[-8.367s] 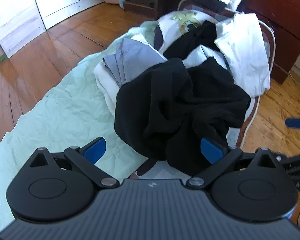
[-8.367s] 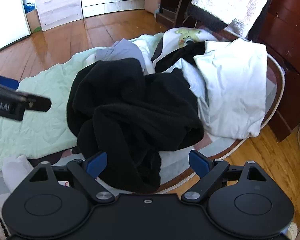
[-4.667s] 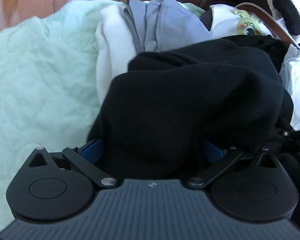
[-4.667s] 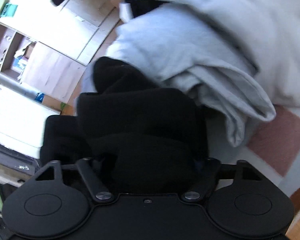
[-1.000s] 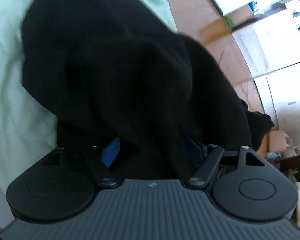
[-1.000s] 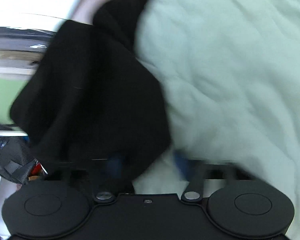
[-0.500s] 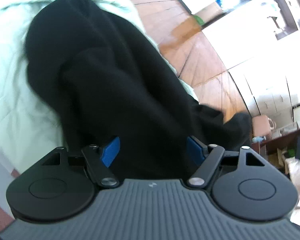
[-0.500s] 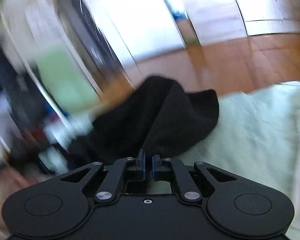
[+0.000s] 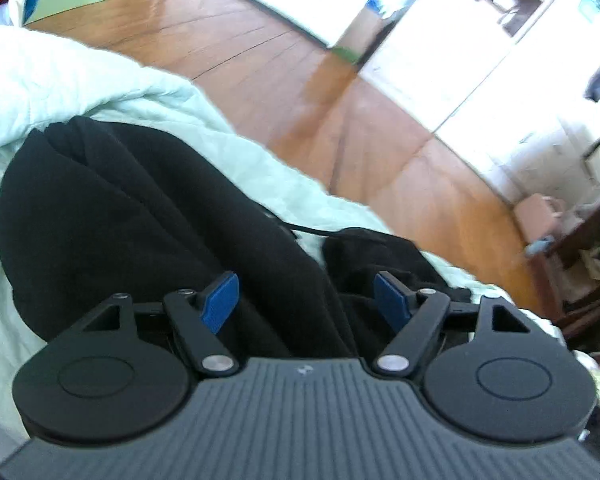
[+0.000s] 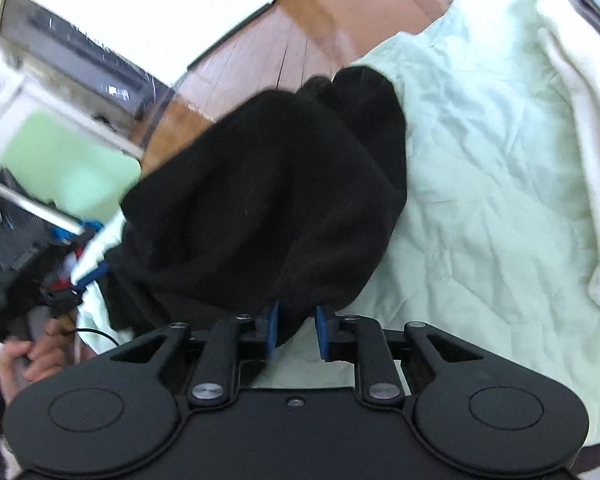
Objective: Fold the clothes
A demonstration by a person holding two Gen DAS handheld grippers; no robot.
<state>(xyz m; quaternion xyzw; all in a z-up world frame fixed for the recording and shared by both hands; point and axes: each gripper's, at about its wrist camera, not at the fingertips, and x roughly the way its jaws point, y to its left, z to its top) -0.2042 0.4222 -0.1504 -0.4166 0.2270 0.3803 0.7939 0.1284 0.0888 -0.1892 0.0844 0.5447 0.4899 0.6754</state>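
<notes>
A crumpled black garment (image 9: 140, 220) lies on a pale mint quilt (image 9: 80, 80). My left gripper (image 9: 306, 302) hovers just over its near edge. The jaws are wide and still opening, with black cloth lying below and between the blue pads (image 9: 220, 304), which do not press on it. In the right wrist view the same black garment (image 10: 268, 200) bulges up in front of my right gripper (image 10: 297, 332). Its jaws are opening, and a narrow fold of the black cloth reaches in between the pads. The garment's underside is hidden.
The mint quilt (image 10: 480, 160) spreads to the right, with a white garment (image 10: 580, 140) along its edge. Wooden floor (image 9: 340, 120), white cupboards (image 9: 480, 60) and dark furniture (image 9: 580, 260) lie beyond. A person's hand (image 10: 32, 356) holds the left gripper at lower left.
The right gripper was shut half a second ago; its jaws now stand apart with black cloth between them. The left gripper has risen and rolled, and more floor shows.
</notes>
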